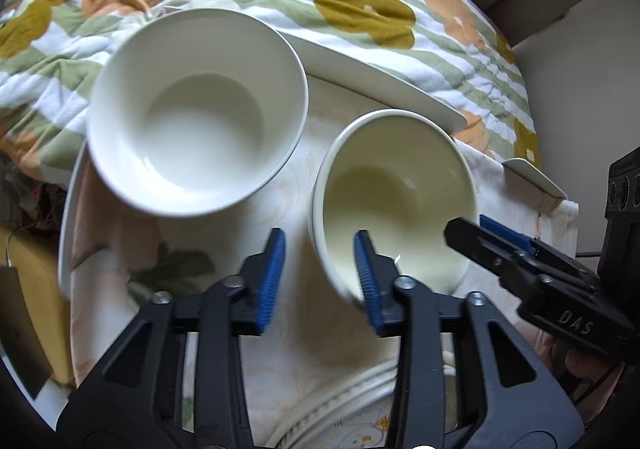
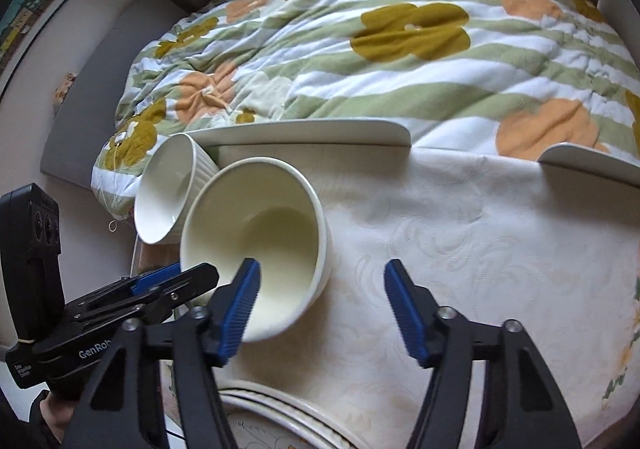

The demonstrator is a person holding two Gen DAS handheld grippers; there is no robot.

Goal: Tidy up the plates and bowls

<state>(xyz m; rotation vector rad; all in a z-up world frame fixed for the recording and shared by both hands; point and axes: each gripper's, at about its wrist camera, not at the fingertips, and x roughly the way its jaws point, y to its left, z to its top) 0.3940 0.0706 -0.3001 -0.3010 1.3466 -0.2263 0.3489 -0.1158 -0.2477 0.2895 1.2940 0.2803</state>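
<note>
Table (image 2: 460,233) carries 2 bowls (image 2: 256,245), plates (image 2: 312,131).

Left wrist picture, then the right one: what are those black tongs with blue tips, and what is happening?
There is no robot. A person holds a two-finger tool in each hand, and each tool has a camera looking along its fingers. The left gripper and right gripper straddle the cream bowl's rim on opposite sides, each with one blue pad inside. Neither clamps it yet. A white bowl stands beside it. White plates lie at the tablecloth's far edge, with a floral quilt beyond.

Soft daylight, mild motion blur, strong fisheye edge distortion.
</note>
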